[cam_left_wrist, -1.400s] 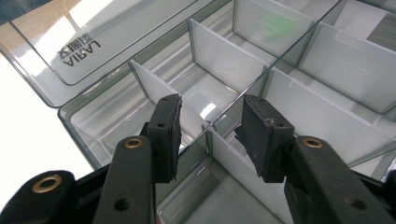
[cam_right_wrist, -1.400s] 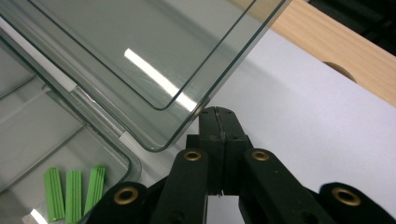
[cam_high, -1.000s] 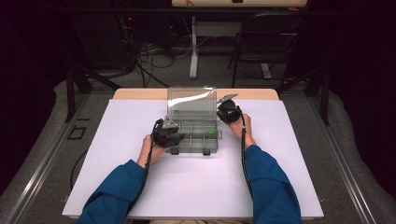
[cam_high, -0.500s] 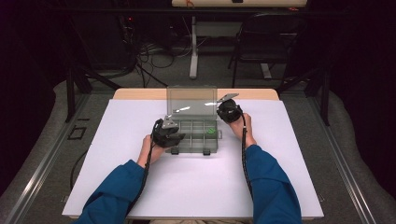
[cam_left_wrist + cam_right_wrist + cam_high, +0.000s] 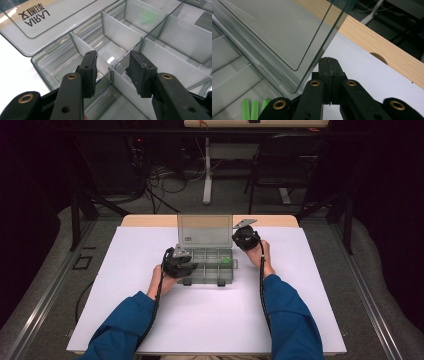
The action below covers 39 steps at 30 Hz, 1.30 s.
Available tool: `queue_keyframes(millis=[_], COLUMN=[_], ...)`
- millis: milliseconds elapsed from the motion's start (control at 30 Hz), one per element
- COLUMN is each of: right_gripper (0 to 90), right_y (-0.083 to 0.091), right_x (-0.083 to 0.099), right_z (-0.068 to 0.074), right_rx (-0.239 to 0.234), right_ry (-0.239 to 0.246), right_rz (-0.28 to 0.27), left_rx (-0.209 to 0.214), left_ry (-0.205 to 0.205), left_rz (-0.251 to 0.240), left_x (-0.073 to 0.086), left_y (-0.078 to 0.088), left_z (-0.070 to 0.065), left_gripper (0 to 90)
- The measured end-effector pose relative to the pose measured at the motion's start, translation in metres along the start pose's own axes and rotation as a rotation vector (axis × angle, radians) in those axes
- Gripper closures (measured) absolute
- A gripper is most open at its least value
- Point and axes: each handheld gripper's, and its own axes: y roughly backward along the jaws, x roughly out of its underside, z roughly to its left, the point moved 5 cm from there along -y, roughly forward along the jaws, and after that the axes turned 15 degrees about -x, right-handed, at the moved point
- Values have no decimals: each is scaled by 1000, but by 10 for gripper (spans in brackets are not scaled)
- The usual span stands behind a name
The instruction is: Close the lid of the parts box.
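A clear plastic compartment box (image 5: 200,269) sits mid-table with its lid (image 5: 205,229) standing open at the back. My left gripper (image 5: 180,262) is at the box's left end. Its jaws (image 5: 112,72) are open and straddle a thin inner divider (image 5: 117,37) without closing on it. My right gripper (image 5: 245,239) is at the lid's right edge. It is shut (image 5: 329,72) with nothing between the pads, and the lid's edge (image 5: 319,53) lies against its left side. Green strips (image 5: 254,108) lie in a right-hand compartment, where the green patch (image 5: 226,260) shows.
The box rests on a white sheet (image 5: 150,320) over a wooden table (image 5: 150,221). A round hole (image 5: 379,57) is cut in the wood behind the sheet. Beyond the table are a chair (image 5: 280,165), cables and a desk leg.
The lid has swung further back to stand upright, with the right gripper following at its right edge. The left gripper has stayed at the box's left end.
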Motion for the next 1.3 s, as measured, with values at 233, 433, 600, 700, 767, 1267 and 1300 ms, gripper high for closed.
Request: queue_keyframes(millis=[233, 433, 600, 700, 767, 1267, 1300], right_gripper=[900, 900, 900, 900, 900, 900, 900], right_y=[4, 7, 10, 12, 13, 21, 21], right_x=[-3, -4, -7, -9, -9, -13, -14], right_z=[1, 1, 2, 3, 3, 4, 3], right_rx=[-1, -6, -6, -7, -9, -30, -32], right_ry=[7, 22, 38, 43, 43, 50, 52], right_rz=[-20, -28, -39, -47, -49, -80, -81], left_rx=[-1, -1, -1, 1, 2, 4, 4], left_ry=[-1, 3, 5, 5, 6, 6, 6], left_rz=[-1, -3, -5, -9, -10, -13, -14], left_x=[0, 0, 0, 0, 0, 0, 0], left_y=[0, 0, 0, 0, 0, 0, 0], left_z=[0, 0, 0, 1, 1, 1, 1], left_gripper=[587, 586, 586, 587, 588, 588, 588])
